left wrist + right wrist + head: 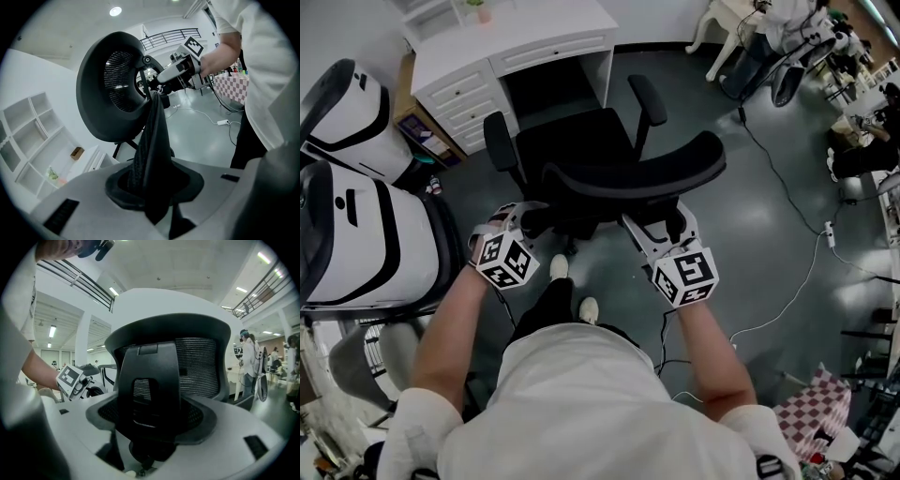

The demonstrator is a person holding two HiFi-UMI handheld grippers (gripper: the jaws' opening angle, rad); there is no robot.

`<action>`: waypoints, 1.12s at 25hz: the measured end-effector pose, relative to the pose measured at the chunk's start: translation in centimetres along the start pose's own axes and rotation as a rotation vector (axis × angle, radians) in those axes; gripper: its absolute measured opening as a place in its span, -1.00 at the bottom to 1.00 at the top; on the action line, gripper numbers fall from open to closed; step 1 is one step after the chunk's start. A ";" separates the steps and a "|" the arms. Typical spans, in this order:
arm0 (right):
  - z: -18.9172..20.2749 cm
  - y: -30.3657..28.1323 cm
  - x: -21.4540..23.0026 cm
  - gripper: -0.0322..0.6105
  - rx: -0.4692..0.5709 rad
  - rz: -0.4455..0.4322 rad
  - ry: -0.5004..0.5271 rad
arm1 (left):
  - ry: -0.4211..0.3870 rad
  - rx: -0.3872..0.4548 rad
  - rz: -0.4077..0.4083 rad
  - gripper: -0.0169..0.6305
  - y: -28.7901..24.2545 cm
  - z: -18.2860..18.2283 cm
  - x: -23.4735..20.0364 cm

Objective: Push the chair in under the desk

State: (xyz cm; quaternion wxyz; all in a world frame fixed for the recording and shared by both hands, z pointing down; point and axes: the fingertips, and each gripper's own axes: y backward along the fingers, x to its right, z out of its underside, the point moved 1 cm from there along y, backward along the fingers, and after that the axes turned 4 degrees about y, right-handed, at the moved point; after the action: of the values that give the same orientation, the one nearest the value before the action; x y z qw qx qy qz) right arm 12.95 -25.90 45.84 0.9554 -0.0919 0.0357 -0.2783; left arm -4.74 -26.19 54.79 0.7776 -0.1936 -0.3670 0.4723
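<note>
A black office chair [572, 141] stands in front of the white desk [516, 42], its seat facing the knee gap. The curved mesh backrest [637, 173] is nearest me. My left gripper [534, 217] holds the backrest's left end; in the left gripper view the jaws [152, 187] are shut on the backrest's thin mesh edge [152, 136]. My right gripper [661, 225] sits at the right of the back; in the right gripper view its jaws [150, 427] are closed around the black back support [150, 380]. Each gripper shows in the other's view: the right gripper [187, 65] and the left gripper [72, 378].
Two large white-and-black pods [356, 216] stand close on the left. Desk drawers [464, 94] flank the knee gap. Cables [797, 281] trail over the grey floor at the right. A checked cloth [816, 403] lies at the lower right, with more furniture at the upper right.
</note>
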 end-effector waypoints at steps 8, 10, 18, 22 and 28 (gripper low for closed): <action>-0.5 -3.7 0.1 0.15 -0.003 0.011 -0.001 | -0.005 0.005 0.011 -0.64 -0.6 1.7 -3.5; -0.6 -4.6 0.3 0.14 -0.004 0.011 -0.002 | -0.007 0.007 0.010 -0.64 -0.9 2.0 -4.3; -1.3 -8.4 1.8 0.14 -0.016 0.021 -0.006 | -0.012 0.008 0.012 -0.64 -2.4 2.8 -8.3; -1.5 -10.2 2.1 0.15 -0.016 0.021 -0.005 | -0.012 0.012 0.012 -0.64 -2.9 3.5 -10.0; -1.9 -12.4 3.5 0.15 -0.023 0.024 -0.014 | -0.023 0.023 0.009 -0.64 -4.0 3.5 -12.2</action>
State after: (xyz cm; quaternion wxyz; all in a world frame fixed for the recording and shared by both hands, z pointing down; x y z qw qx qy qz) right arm 9.18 -38.36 46.33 0.9577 -0.1047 0.0333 -0.2659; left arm -8.50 -39.02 54.99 0.7733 -0.1811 -0.3697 0.4822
